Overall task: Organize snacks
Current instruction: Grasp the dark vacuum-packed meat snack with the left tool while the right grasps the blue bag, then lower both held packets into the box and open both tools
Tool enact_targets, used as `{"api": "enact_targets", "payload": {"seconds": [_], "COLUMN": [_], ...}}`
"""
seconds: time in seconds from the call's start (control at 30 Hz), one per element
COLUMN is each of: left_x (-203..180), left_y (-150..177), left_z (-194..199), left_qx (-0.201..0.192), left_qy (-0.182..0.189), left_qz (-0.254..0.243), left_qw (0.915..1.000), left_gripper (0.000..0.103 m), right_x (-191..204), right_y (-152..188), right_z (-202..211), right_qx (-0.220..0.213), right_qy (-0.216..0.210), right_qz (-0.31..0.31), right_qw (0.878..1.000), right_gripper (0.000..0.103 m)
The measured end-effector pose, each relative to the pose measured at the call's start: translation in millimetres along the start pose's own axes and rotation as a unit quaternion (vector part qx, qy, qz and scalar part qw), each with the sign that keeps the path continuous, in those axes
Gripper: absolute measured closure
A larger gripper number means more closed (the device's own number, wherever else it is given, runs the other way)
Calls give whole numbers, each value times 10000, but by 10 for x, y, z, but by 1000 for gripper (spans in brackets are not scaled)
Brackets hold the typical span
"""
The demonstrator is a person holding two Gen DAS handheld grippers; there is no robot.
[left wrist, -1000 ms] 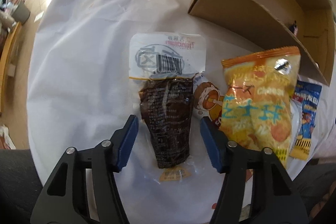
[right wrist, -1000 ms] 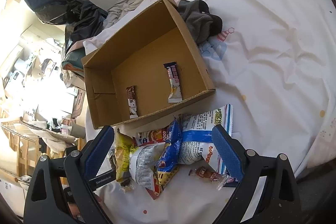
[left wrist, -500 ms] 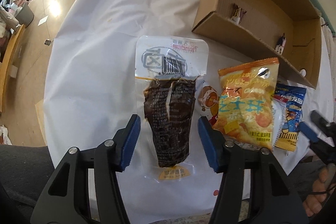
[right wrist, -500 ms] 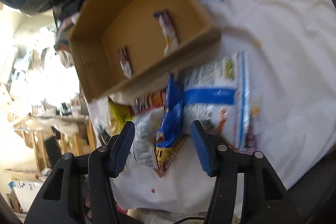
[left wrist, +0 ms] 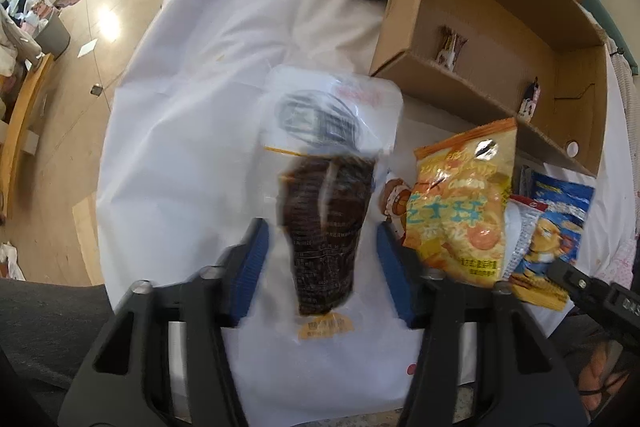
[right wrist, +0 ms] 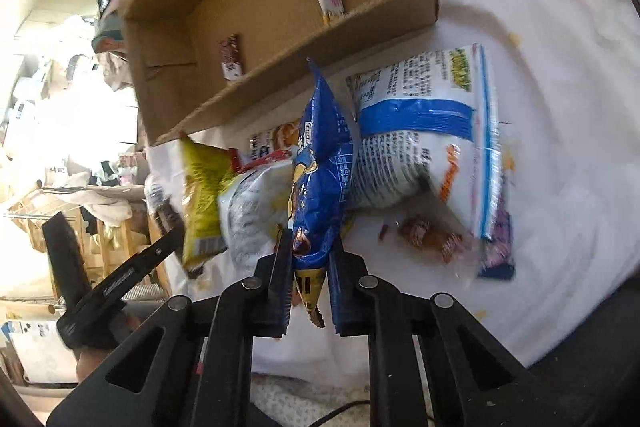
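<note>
Snacks lie heaped on the white sheet (right wrist: 560,75) just near of the box (right wrist: 280,7), which holds two small bars. The right gripper (right wrist: 310,263) is clamped on the near end of the blue packet (right wrist: 320,163). Left of the heap, the left gripper (left wrist: 320,263) is closing around the dark pouch (left wrist: 324,223), its pads apart from the dark part; whether they press the clear edge I cannot tell.

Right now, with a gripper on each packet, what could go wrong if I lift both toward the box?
1. The right gripper pinches only the bottom corner of the blue packet; it may swing or slip.
2. The left gripper jaws are closing around the dark clear pouch, not yet pressing; lifting early could leave it behind.
3. The cardboard box wall could catch dangling packets.
</note>
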State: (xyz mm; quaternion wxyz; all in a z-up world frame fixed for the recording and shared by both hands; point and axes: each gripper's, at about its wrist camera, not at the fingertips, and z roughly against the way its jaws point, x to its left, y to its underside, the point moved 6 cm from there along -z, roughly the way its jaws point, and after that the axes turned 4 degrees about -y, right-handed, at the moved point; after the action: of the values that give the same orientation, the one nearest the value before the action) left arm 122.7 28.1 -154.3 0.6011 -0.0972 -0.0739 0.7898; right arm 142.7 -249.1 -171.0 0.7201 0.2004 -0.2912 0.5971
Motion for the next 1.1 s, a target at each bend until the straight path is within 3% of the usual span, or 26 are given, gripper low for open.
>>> {"api": "enact_targets", "payload": {"seconds": [0.17,0.27,0.3,0.4,0.43,0.53,0.67,0.7,0.73,0.83,0.97,1.1], "left_x": [10,24,30,20,-18,-191,-243,-230,-222,-231,-180,-106], "left_y": [-101,-111,-103,-57,-34,40,27,8,-13,-41,13,-35], "left_z": [146,72,23,-154,-222,-437,-727,-756,-759,-666,-495,-140], "left_qx": [-180,-46,20,156,208,459,676,698,694,614,529,190], "left_qy": [97,80,84,-305,-407,-402,-702,-615,-529,-413,-338,-118], "left_qz": [18,37,57,-38,-159,-513,-743,-665,-596,-672,-601,-514], "left_qw": [9998,10000,9999,9994,9988,9968,9925,9934,9944,9950,9962,9984], "left_gripper": [75,75,70,22,20,20,21,23,37,56,59,59], "right_x": [72,191,215,262,265,252,250,242,221,197,232,293], "right_y": [100,104,105,79,60,57,43,32,40,38,34,49], "right_z": [336,505,548,574,554,488,524,521,527,559,602,657], "right_qx": [-264,-494,-537,-608,-623,-631,-736,-746,-743,-764,-812,-858], "right_qy": [-204,-426,-506,-710,-768,-786,-810,-811,-836,-888,-1020,-1224], "right_qz": [77,340,417,543,561,541,553,539,502,453,438,498], "right_qw": [9994,9973,9964,9941,9935,9934,9924,9924,9925,9921,9905,9875], "right_gripper": [88,88,88,88,88,88,88,88,88,88,88,88]}}
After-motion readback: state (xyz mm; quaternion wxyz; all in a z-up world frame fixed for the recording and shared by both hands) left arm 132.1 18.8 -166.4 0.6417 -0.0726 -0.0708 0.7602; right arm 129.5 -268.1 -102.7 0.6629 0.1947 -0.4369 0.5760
